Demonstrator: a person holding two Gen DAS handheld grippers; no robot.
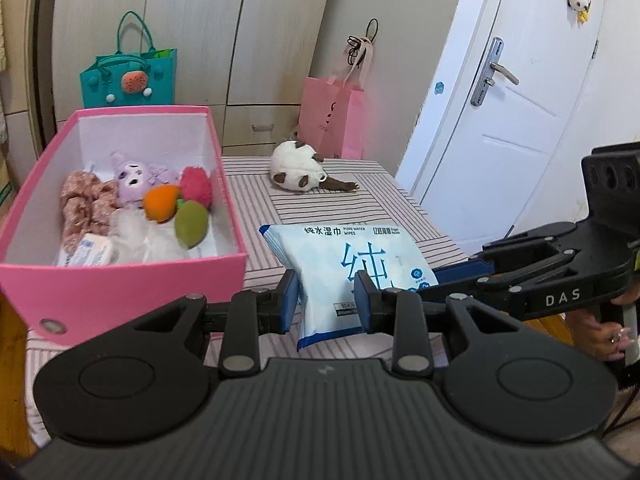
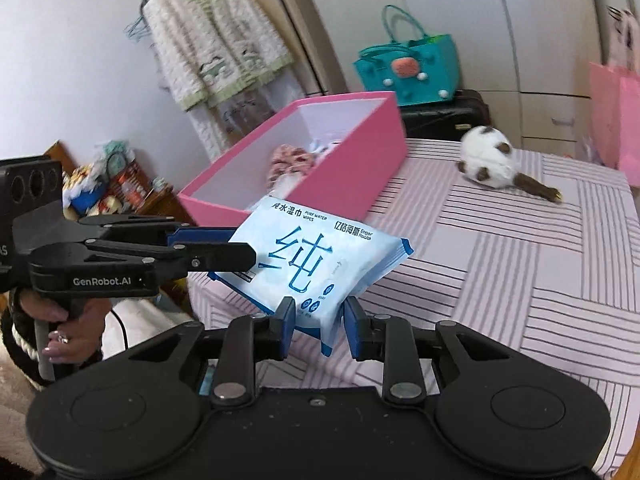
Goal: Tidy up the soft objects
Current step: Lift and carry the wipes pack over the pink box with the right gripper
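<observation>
Left wrist view: your left gripper [image 1: 326,300] clamps the soft blue-white plastic wet-wipes pack [image 1: 352,272]; the pink rectangular cardboard box [image 1: 120,280] at 10 o'clock already holds several soft items.

Right wrist view: your right gripper [image 2: 318,320] pinches the pack's other edge; the white-and-brown plush toy [image 2: 488,158] at 1 o'clock remains outside.

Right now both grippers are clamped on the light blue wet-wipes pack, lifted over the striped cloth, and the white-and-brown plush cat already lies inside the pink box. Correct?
One detail is off. The white-and-brown plush cat is not inside the pink box; it lies on the striped cloth beside it, as the left wrist view shows. The left gripper and right gripper do both clamp the light blue wet-wipes pack.
</observation>
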